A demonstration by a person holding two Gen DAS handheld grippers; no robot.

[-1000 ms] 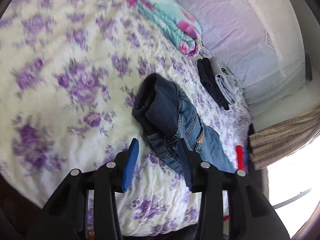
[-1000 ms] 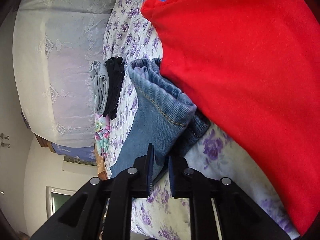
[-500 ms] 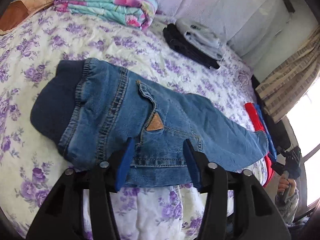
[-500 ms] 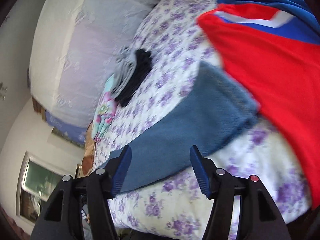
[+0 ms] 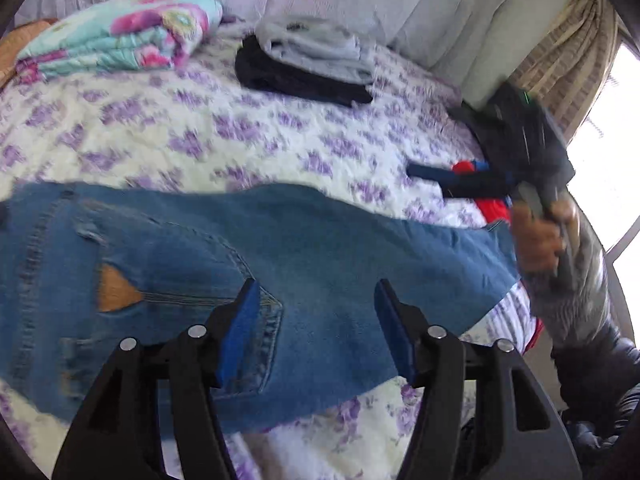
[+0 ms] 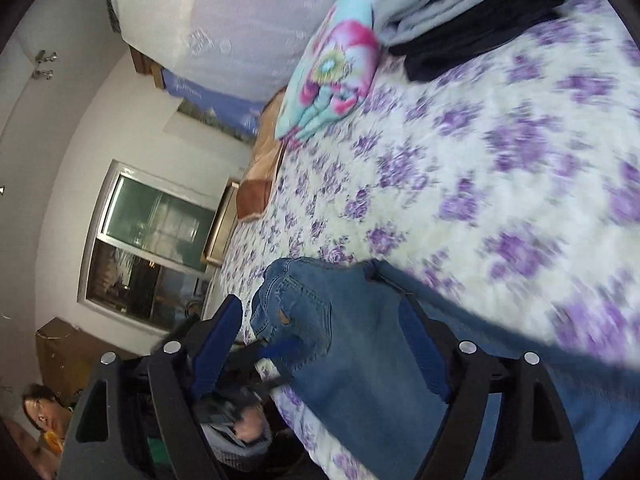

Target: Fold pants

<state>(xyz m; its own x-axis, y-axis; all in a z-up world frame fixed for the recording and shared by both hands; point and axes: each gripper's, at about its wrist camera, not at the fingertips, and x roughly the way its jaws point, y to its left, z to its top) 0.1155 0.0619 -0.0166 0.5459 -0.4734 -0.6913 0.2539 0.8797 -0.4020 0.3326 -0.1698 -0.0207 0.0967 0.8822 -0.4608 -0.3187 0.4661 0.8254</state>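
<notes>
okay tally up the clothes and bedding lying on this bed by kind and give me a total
Jeans: 1
Folded grey garment: 1
Folded black garment: 1
Red and blue garment: 1
Folded floral quilt: 1
Total: 5

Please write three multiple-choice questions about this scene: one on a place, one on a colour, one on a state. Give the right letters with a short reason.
1. Where does the folded light grey garment lie?
A. on the folded black garment
B. on the blue denim jeans
C. on the floor

2. What colour are the flowers on the white bedspread?
A. yellow
B. purple
C. green

3. How do the blue denim jeans lie?
A. rolled into a ball
B. hanging from a hook
C. spread flat on the bed

Key: 1 A, the grey piece sits on top of the black one. 2 B, the printed flowers are purple. 3 C, the denim lies stretched out across the bedspread.
</notes>
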